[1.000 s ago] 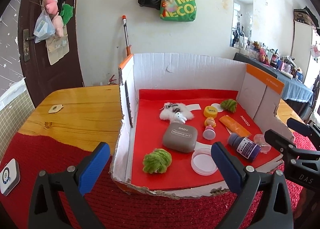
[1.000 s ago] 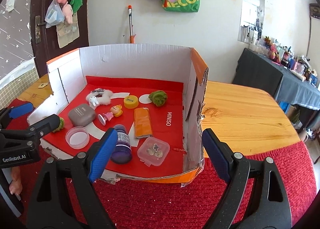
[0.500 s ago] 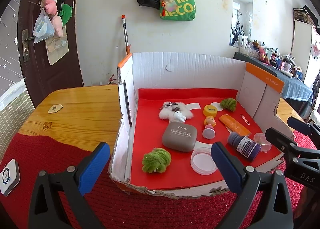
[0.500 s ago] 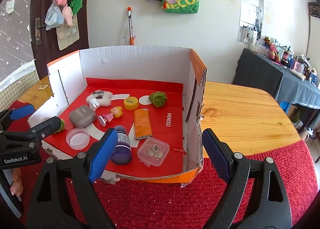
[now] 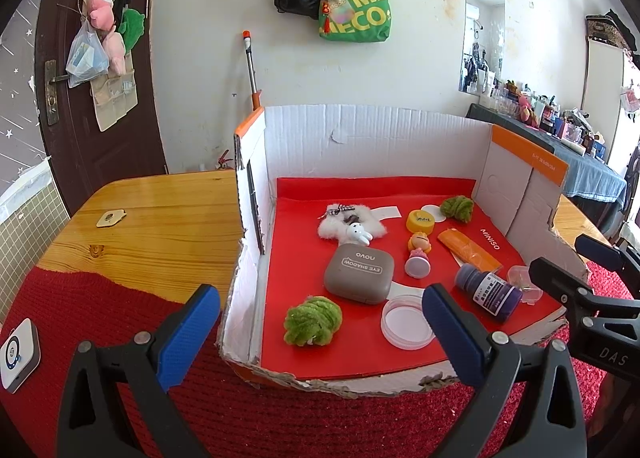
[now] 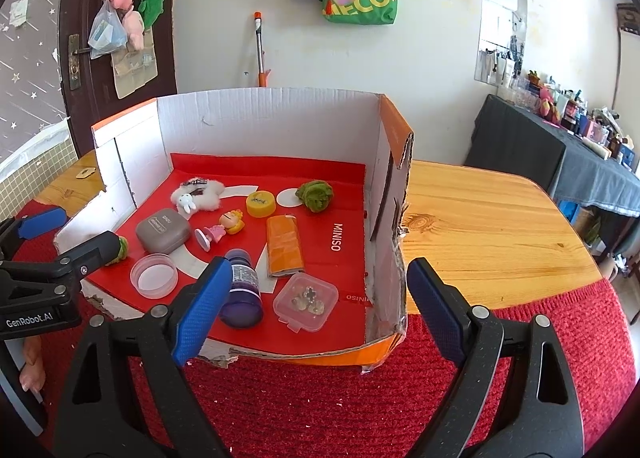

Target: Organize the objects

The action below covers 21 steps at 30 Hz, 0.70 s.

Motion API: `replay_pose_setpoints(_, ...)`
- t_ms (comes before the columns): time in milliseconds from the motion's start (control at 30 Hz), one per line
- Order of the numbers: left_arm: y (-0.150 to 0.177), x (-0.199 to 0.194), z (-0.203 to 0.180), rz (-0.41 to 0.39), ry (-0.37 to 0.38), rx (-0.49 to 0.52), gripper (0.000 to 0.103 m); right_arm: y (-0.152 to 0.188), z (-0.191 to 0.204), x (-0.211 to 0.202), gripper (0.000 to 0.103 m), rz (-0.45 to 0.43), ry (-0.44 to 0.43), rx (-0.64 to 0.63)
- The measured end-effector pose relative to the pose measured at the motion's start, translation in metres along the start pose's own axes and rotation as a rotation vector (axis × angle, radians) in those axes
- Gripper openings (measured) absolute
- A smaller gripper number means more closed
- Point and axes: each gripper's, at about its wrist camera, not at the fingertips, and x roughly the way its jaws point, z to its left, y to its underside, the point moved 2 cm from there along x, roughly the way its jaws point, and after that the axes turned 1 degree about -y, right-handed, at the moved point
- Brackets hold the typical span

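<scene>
The box (image 5: 360, 145) sits on the counter (image 5: 160, 225), its front side cut low, trinkets scattered on its red floor. Left claw (image 5: 320, 334) and right claw (image 6: 316, 302) both gape wide, holding nothing, above the red mat (image 6: 320, 398) before the box's torn front edge.

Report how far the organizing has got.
Nothing looks sorted yet: the purple bottle, grey case, clear box and green pompom lie scattered in the cardboard tray. Both hand-held grippers, left and right, are open and empty. All of it remains.
</scene>
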Motion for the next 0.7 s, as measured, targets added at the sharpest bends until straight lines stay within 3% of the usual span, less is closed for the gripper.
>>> replay_pose_setpoints(700, 0.0006, -0.0003, -0.0006, -0.003, 0.012, 0.011, 0.103, 0.0006, 0.0005, 0.0025, 0.090, -0.005, 0.001, -0.006)
